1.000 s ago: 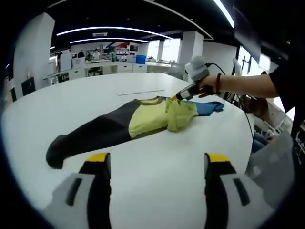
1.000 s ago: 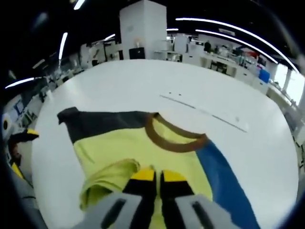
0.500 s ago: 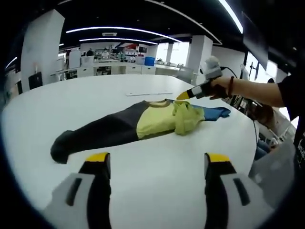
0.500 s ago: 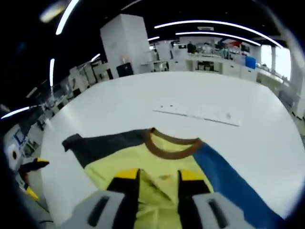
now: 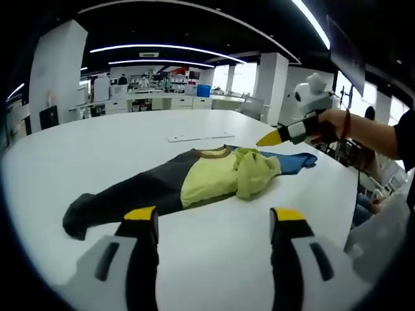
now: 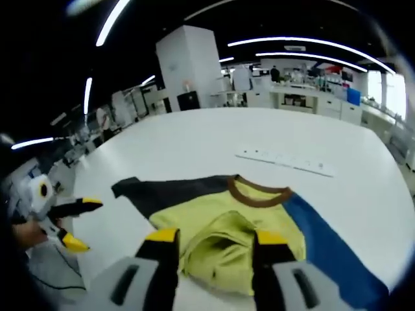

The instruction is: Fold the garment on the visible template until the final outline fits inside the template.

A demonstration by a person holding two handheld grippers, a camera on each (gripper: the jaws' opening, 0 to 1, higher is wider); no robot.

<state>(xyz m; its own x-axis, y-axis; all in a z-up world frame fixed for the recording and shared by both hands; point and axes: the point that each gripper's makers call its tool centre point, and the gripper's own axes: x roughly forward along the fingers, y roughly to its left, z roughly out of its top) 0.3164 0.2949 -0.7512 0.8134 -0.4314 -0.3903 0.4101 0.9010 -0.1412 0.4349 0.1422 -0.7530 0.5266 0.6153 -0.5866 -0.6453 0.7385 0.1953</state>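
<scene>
- Yellow cloth makes up the body of one garment (image 5: 214, 181) lying on the white surface (image 5: 97, 142); it has a dark grey sleeve on one side, a blue sleeve on the other, and a brown collar band.
- No brand, label or writing can be read on the garment or anywhere near it.
- Part of the yellow cloth is folded over and bunched up on the garment's body, near the blue sleeve.
- One pale flat strip (image 5: 194, 137) lies on the surface just beyond the collar, apart from the garment.
- Left tongs (image 5: 215, 220) stand wide apart with nothing between them, above bare surface on the near side of the garment, close to the grey sleeve.
- Right tongs (image 6: 213, 238) are parted too, holding nothing, raised over the bunched yellow cloth.
- From the left gripper view, the right tongs (image 5: 268, 138) are held by a hand (image 5: 331, 126) above the blue sleeve, clear of the garment.
- From the right gripper view, the left tongs (image 6: 81, 223) sit off beyond the grey sleeve's end, at the surface's edge.
- Two tongs in all, each with yellow tips.
</scene>
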